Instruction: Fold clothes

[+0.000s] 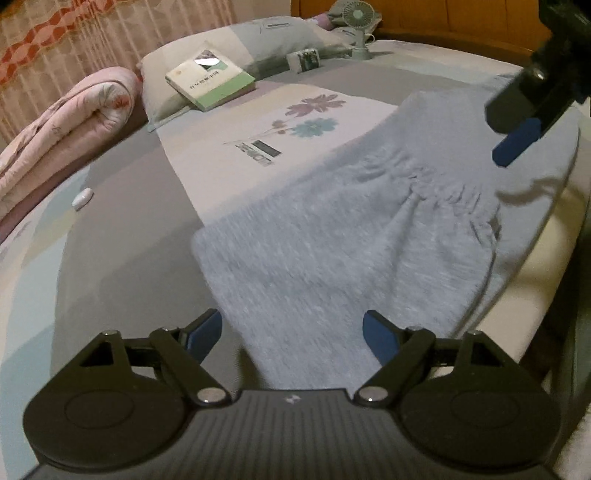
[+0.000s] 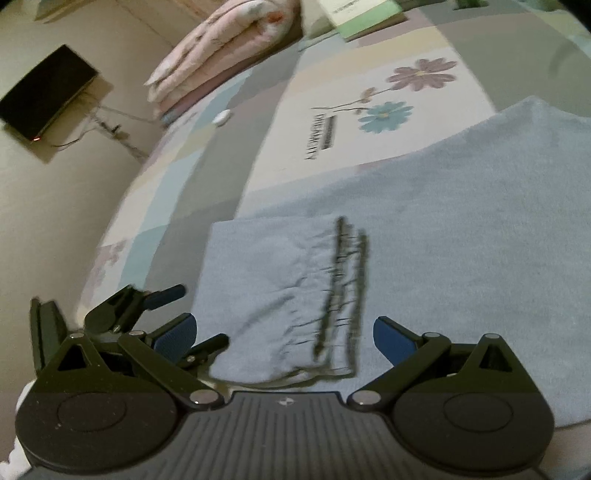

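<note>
I am holding my left gripper [image 1: 291, 328] low over the near edge of the bed [image 1: 122, 236], its blue pads spread wide apart with nothing between them, and the near end of the light blue garment [image 1: 332, 258] is lying just beyond the fingertips. The garment is lying flat along the right side of the bed, running from the near edge toward the headboard end, with a gathered elastic band [image 1: 436, 188] showing across its folded upper layer. In the right wrist view my right gripper [image 2: 284, 334] is hovering above that same band [image 2: 343, 291], also standing wide open and gripping nothing; the other gripper is showing at its lower left, by the bed's edge. Motion blur is smearing the fabric, so I cannot tell how many layers are stacked there. Farther up the bed, a book [image 1: 210, 83] is resting on a pillow [image 1: 236, 55], a small fan [image 1: 358, 26] is standing near the headboard, a folded pink quilt [image 1: 62, 125] is sitting along the left edge, and a small white object [image 1: 82, 198] is lying on the sheet near it.
</note>
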Available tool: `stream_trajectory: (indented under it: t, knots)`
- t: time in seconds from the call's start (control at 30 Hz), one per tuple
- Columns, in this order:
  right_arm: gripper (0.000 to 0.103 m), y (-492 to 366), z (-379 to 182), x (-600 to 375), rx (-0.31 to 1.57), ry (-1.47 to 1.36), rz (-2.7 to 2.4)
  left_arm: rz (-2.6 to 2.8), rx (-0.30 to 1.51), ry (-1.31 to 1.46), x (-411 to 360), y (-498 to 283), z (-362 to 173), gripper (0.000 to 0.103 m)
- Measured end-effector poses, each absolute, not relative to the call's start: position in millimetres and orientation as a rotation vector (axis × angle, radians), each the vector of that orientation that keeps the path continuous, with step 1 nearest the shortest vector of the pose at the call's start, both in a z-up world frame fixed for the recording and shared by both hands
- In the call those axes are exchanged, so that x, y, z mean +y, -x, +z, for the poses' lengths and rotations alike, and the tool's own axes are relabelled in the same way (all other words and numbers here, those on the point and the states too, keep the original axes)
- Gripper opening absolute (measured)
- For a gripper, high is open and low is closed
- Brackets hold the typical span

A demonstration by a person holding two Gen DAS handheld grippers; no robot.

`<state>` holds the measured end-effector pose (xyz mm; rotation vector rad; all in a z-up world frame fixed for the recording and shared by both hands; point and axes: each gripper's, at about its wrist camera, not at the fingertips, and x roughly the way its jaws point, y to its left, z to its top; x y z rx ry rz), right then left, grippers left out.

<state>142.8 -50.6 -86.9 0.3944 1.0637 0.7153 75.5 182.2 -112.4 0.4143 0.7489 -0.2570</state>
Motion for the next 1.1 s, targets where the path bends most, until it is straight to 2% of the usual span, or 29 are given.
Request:
stream_trajectory:
  t: [0.2,0.37,0.5,0.63,0.77,0.9,1.1]
  knots:
    - [0.103,-141.0,-80.8,-16.2,1.025,-0.336,0.955,-0.25,0.708,-0.267,197.3,-121.2,-77.3,0.084]
    - [0.103,-145.3,-102.4,9.8,1.081,-0.253,1.026,-0.381,0.794,-0.007,197.0,-159.4,-89.1,0.084]
    - [0.103,-153.6,-125.5,3.4,1.123,-0.299,1.01,-0.304,0.849,-0.028,195.2,-172.8,-116.4,0.082]
    - [0.103,-158.6,-127.7,-8.8,1.118,-0.387,1.025,-0.27,0.823,-0.032,195.3,-167.0,-110.0,0.082]
    - [0.103,-151.2,-114.7,-10.9,1.075,-0.34,1.011,-0.312,0.789,-0.053,192.5,-153.5,-98.2,0.086]
    - [0.103,-146.9,-96.4,-16.9,1.017,-0.282,0.964,-0.214,0.861,-0.053,194.5,-166.9,-118.9,0.085]
    - [0.103,-145.7,-72.6,-64.5,0.911,-0.203,0.811,-0.253,0.801,-0.073,181.8,-146.2,-93.9,0.086]
